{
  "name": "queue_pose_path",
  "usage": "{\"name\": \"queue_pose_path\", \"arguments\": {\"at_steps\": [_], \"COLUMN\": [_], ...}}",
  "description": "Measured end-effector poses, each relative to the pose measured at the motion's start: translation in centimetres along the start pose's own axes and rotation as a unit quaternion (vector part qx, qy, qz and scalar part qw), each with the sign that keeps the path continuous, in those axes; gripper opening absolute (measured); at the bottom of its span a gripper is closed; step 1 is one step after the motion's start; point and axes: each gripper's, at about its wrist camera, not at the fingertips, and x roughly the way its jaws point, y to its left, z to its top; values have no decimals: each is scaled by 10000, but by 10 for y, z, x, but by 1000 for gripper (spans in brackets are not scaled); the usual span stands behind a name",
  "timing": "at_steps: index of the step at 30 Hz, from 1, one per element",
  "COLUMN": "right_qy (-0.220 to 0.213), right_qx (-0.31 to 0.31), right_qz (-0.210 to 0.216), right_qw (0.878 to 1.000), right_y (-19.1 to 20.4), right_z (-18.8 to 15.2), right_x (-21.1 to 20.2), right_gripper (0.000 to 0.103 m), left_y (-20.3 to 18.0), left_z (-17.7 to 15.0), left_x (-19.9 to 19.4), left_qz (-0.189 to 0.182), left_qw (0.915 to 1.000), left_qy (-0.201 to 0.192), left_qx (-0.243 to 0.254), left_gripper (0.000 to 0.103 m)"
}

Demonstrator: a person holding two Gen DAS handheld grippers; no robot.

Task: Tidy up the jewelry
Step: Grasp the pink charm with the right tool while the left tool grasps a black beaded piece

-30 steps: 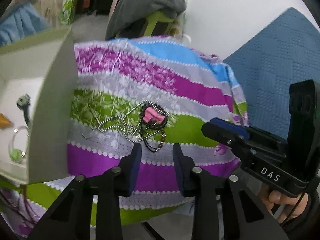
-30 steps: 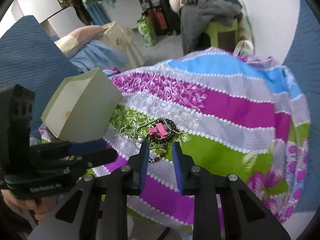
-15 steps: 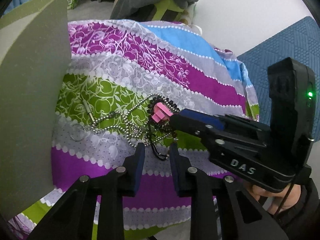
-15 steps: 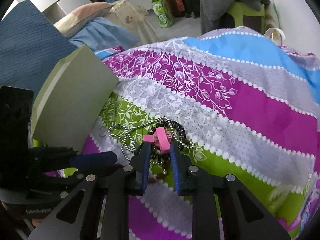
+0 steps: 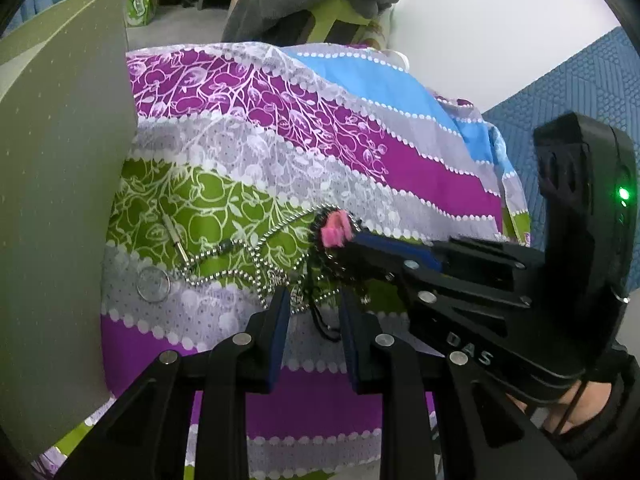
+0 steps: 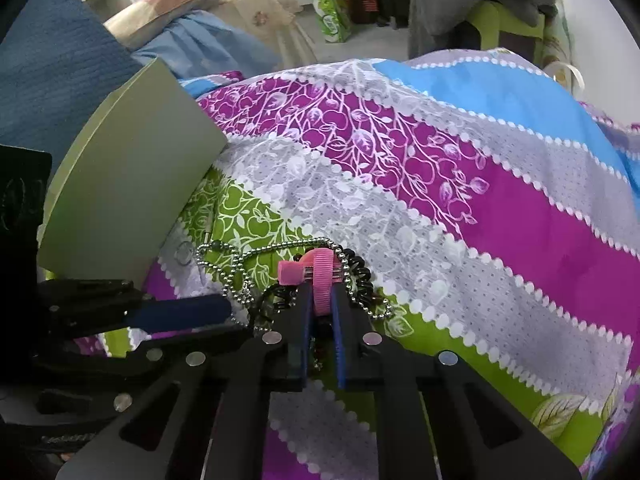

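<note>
Since 1 second ago both grippers have dropped onto the jewelry tangle, and the right gripper (image 6: 321,300) jaws have just been closing, now clamped on the pink clip (image 6: 316,276). The left gripper (image 5: 312,312) angles steeply down, jaws apart around the silver bead chain (image 5: 224,252), which lies tangled with black beads on the striped cloth (image 5: 400,160) beside the green box (image 5: 60,200).

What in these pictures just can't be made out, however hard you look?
- Inside of the pale green box: in both views only its outer wall shows, so its contents are hidden.
- Lower part of the jewelry pile: covered by both grippers in both views.
- How the ball chain and black coil are tangled: too small to trace.
- Whether the left gripper touches anything: unclear in the left wrist view.
</note>
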Motion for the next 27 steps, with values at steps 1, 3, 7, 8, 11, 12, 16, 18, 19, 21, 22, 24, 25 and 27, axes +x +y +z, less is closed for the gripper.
{"name": "queue_pose_path", "arguments": {"at_steps": [1,3,7,8,11,12,16,18,19,21,22,24,25,27], "right_qy": [4,-9,-141,-153,-203,-226,-242,-225,-210,-194,-195,-205,-219,-246], "right_qx": [47,136,347,412,549,567,641,702,751,860,923,1005,1047,1108], "right_qz": [-25,-43,28,40,54,24,-144,-269,-338,-425,-489,-588,-633,-682], "right_qw": [10000,9999,9993,9990,9983,9981,9975,9969,9964,9952,9943,9930,9922,9912], "right_y": [-1,-3,-5,-7,-9,-9,-7,-10,-12,-15,-16,-18,-18,-17], "right_z": [-1,-4,-8,-9,-13,-14,-18,-23,-26,-30,-33,-36,-38,-41], "right_x": [-3,-8,-24,-27,-36,-39,-47,-51,-53,-58,-61,-67,-70,-76], "right_gripper": [7,7,7,7,7,7,7,7,7,7,7,7,7,7], "left_y": [0,-1,-6,-8,-13,-14,-14,-15,-15,-17,-19,-23,-26,-30], "left_z": [1,3,1,1,-1,-1,-1,0,0,-1,-1,0,2,3], "left_x": [0,1,6,6,9,11,16,19,20,18,16,9,6,-5], "left_qz": [15,17,36,60,114,213,328,409,407,433,400,320,296,242], "left_qw": [10000,10000,9998,9997,9993,9990,9986,9982,9981,9979,9980,9982,9983,9984], "left_qy": [-9,-19,45,48,61,101,98,136,183,141,114,74,49,-21], "left_qx": [9,35,204,246,339,377,393,429,421,468,479,492,499,514], "left_gripper": [23,22,15,15,15,15,14,1,2,1,0,0,0,0]}}
